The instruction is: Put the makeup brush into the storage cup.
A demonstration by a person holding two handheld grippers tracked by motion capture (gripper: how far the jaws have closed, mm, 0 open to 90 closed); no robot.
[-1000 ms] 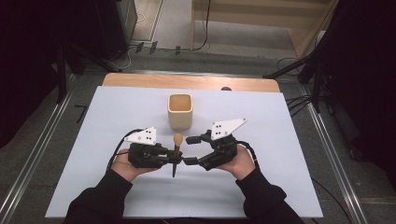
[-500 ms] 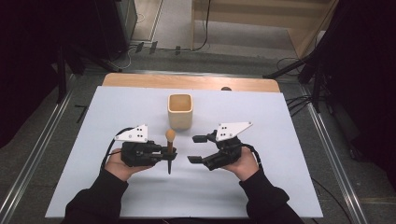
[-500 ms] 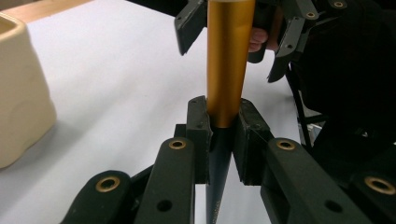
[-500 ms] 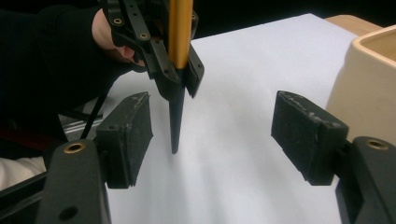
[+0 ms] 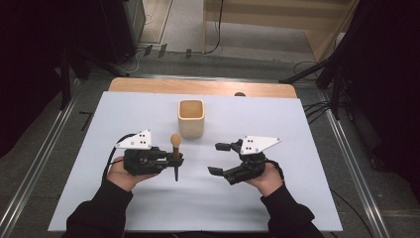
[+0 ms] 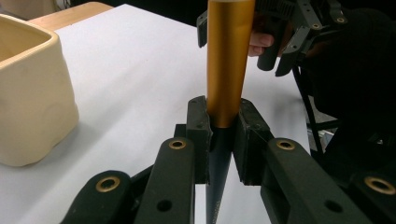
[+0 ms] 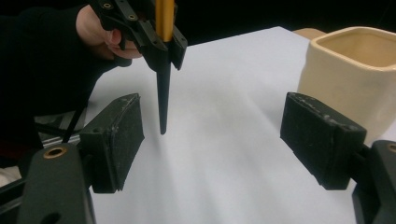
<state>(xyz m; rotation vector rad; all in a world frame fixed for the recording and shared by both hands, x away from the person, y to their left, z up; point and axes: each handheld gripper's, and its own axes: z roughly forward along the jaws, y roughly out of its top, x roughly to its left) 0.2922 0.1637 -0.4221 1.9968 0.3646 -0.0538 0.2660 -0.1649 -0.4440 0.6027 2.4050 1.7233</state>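
A slim tool (image 5: 175,148) with a gold barrel (image 6: 227,60) and a black tapered tip (image 7: 163,102) stands upright over the white table sheet (image 5: 124,114). My left gripper (image 5: 176,159) is shut on it where gold meets black (image 6: 223,135); the tip points down, just above or on the sheet. My right gripper (image 5: 214,158) is to the right of the tool and apart from it. Its jaws have just been opening and stand wide with nothing between the pads (image 7: 210,140). From the right gripper view the left gripper (image 7: 159,44) shows at the upper left.
A cream square cup (image 5: 191,118) stands upright behind the two grippers, near the sheet's middle, also seen as the cup (image 6: 28,93) and cup (image 7: 355,65). A wooden table edge (image 5: 198,87) runs along the back. Metal rails flank the table.
My right gripper has drawn away to the right from the tool and its jaws have spread. The left gripper has stayed in place, shut on the tool.
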